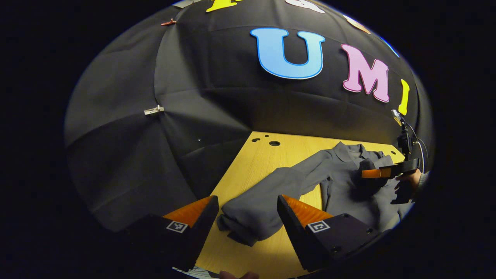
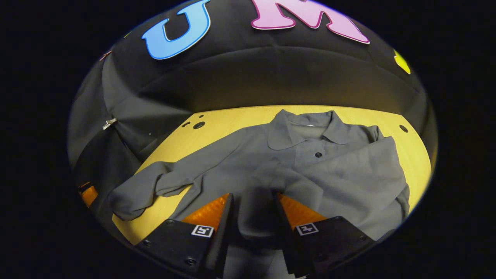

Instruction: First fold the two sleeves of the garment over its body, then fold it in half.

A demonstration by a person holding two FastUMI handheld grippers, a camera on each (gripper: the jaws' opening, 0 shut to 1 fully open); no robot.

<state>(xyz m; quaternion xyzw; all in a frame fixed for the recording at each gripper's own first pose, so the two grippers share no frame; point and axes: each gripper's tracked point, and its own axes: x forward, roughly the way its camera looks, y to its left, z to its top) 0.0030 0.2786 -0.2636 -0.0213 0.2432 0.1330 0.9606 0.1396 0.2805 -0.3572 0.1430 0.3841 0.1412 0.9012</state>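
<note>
The soft, limp garment [image 2: 310, 166] wants gripping at its lower-left sleeve cuff [image 1: 248, 217], between the left gripper [image 1: 248, 221]'s spread fingers; right gripper [image 2: 252, 217] also gapes.

no readable text, brand or number on anything i can see. my left tool [image 1: 248, 207] carries a small square black-and-white marker on each finger, a coded pattern, not lettering. my right tool [image 2: 252, 203] has the same kind of marker on each finger. garment [image 2: 310, 170]: no label visible.
</note>
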